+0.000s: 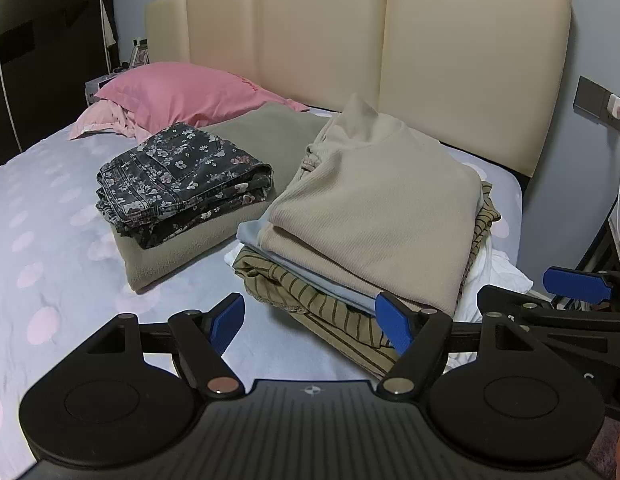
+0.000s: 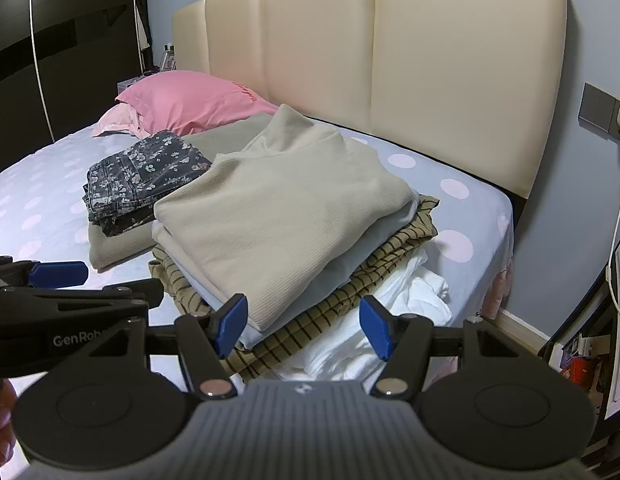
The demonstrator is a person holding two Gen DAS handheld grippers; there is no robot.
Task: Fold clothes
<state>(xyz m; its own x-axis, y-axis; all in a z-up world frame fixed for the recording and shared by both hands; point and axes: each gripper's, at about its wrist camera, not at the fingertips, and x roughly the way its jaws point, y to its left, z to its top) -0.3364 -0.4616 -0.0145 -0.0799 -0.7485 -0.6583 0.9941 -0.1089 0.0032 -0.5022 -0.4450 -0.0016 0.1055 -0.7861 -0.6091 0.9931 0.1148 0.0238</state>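
Two piles of folded clothes lie on the bed. The nearer pile has a beige ribbed sweater point(image 1: 374, 208) point(image 2: 278, 216) on top, over a pale blue garment point(image 1: 310, 276), an olive striped one point(image 1: 334, 320) point(image 2: 310, 332) and white cloth point(image 2: 390, 320). To its left, floral dark jeans point(image 1: 178, 176) point(image 2: 142, 176) rest on a folded grey-green garment point(image 1: 190, 248) point(image 2: 110, 248). My left gripper point(image 1: 312, 322) hovers open before the pile's near edge, holding nothing. My right gripper point(image 2: 304, 324) is open above the pile's near corner, its blue pads point(image 2: 232, 320) apart and not pressing on cloth.
A pink pillow point(image 1: 182, 92) point(image 2: 190, 100) lies at the head of the bed against the cream headboard point(image 1: 350, 40). The lilac dotted sheet point(image 1: 50, 220) stretches to the left. A wall socket with a white cable point(image 1: 618, 112) is on the right; clutter stands beside the bed point(image 2: 582, 360).
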